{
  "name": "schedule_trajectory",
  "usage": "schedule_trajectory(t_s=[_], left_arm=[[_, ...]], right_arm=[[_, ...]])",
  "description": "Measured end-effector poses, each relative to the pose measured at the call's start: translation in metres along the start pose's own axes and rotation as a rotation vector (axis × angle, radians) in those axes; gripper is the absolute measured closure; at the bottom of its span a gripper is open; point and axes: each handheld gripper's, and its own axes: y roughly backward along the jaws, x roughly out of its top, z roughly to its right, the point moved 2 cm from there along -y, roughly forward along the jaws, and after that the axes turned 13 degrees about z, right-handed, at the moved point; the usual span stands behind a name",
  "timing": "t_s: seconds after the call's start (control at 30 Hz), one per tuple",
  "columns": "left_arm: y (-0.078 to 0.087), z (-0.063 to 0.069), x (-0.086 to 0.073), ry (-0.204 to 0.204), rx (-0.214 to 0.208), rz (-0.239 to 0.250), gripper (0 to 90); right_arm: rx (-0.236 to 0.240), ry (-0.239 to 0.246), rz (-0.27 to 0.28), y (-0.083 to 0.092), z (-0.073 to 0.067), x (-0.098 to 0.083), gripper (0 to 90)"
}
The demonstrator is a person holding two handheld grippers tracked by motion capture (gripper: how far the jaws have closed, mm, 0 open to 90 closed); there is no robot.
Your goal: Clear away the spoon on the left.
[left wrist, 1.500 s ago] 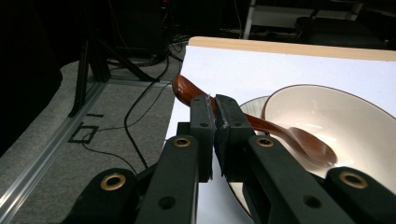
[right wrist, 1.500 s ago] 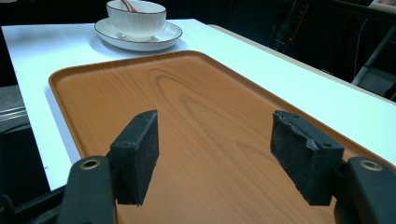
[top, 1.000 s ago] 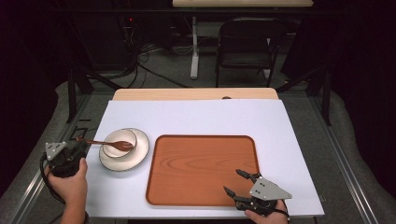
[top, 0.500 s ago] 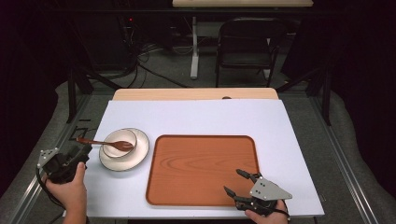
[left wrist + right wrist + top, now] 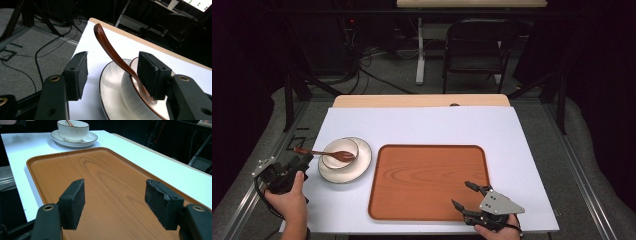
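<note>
While both tools gape wide, the spoon (image 5: 324, 153) lies crosswise, handle toward the left tool (image 5: 301, 162).

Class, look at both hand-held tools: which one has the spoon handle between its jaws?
The left tool: the brown spoon rising from the bowl passes between its open jaws. The right tool hangs open over the bare wooden tray.
</note>
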Motion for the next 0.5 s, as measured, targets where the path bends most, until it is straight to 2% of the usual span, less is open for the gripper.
schedule_trajectory(t_s=[0.17,0.33,0.5], left_arm=[[-0.006,0.0,0.001,0.028,-0.006,-0.002,42.3],[-0.011,-0.007,0.003,0.087,-0.011,0.022,50.5],[-0.013,-0.007,0.001,0.086,-0.005,0.026,60.4]], right_arm=[[-0.001,-0.004,0.0,0.0,0.0,0.0,32.2],[0.001,-0.002,-0.001,0.0,0.0,0.0,32.2],[0.0,-0.004,0.0,0.0,0.001,0.0,32.2]])
